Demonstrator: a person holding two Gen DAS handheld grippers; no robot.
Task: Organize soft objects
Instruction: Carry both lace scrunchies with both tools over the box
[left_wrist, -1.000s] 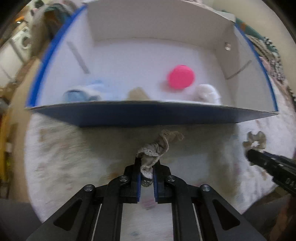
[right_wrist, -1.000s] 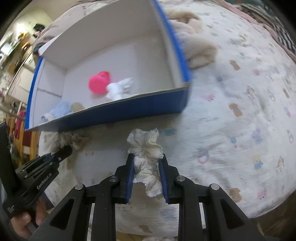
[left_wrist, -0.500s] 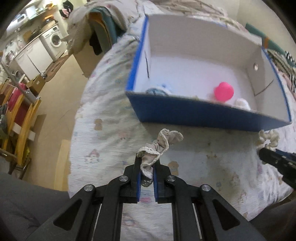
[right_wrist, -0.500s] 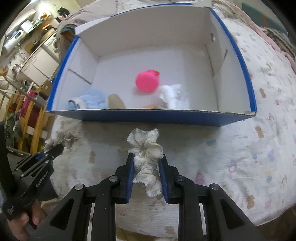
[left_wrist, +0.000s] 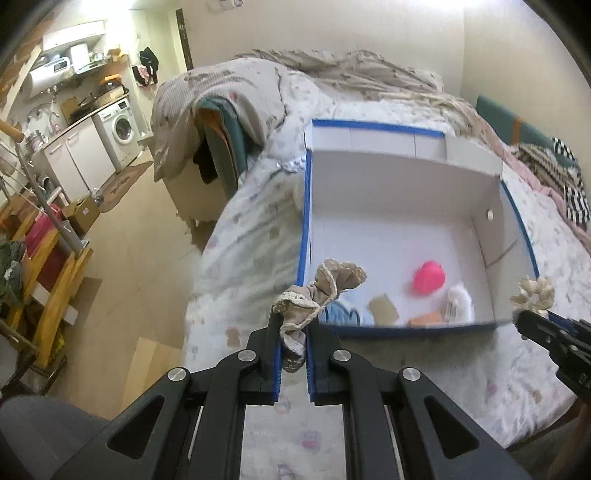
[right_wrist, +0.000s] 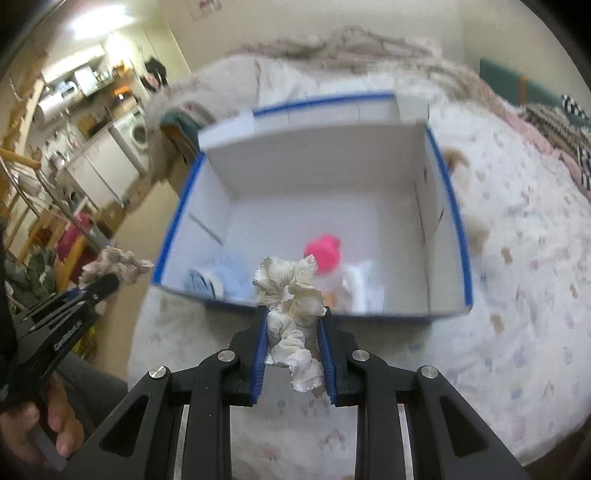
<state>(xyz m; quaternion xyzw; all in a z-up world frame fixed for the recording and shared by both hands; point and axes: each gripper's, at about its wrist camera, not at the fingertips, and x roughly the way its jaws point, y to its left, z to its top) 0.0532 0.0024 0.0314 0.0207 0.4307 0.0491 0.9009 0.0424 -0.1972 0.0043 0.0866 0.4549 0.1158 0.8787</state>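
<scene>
A bed (left_wrist: 258, 236) covered by a white sheet printed with small pastel animals fills the middle of both views. On it sits an open cardboard box (left_wrist: 402, 173), white inside with blue outer walls and rim; every place below is given relative to this box.

Left of the box, off the bed's edge, lies pale wood flooring, and beyond it a kitchen corner with a front-loading washing machine (left_wrist: 120, 129) and white cabinets. A yellow wooden frame (left_wrist: 55, 295) stands at the far left. Behind the box a rumpled beige blanket (left_wrist: 351, 74) is heaped against the cream wall; to its right lie a teal cushion and a black-and-white checked cloth (left_wrist: 570, 177).

Inside the box, near its front wall, rest a bright pink round soft toy (left_wrist: 428, 277), a white plush piece (left_wrist: 460, 302) beside it, a light blue knitted item (left_wrist: 340, 312), a tan card and a small orange piece.

The left gripper (left_wrist: 293, 343) is clenched on a beige scrunchie (left_wrist: 321, 291) with lace trim, held above the box's front left corner, partly blocking the blue item. The right gripper (right_wrist: 291, 332) is clamped on a cream ruffled scrunchie (right_wrist: 291, 295), raised in front of the box's front wall and hiding part of its contents. The right wrist view is blurred
</scene>
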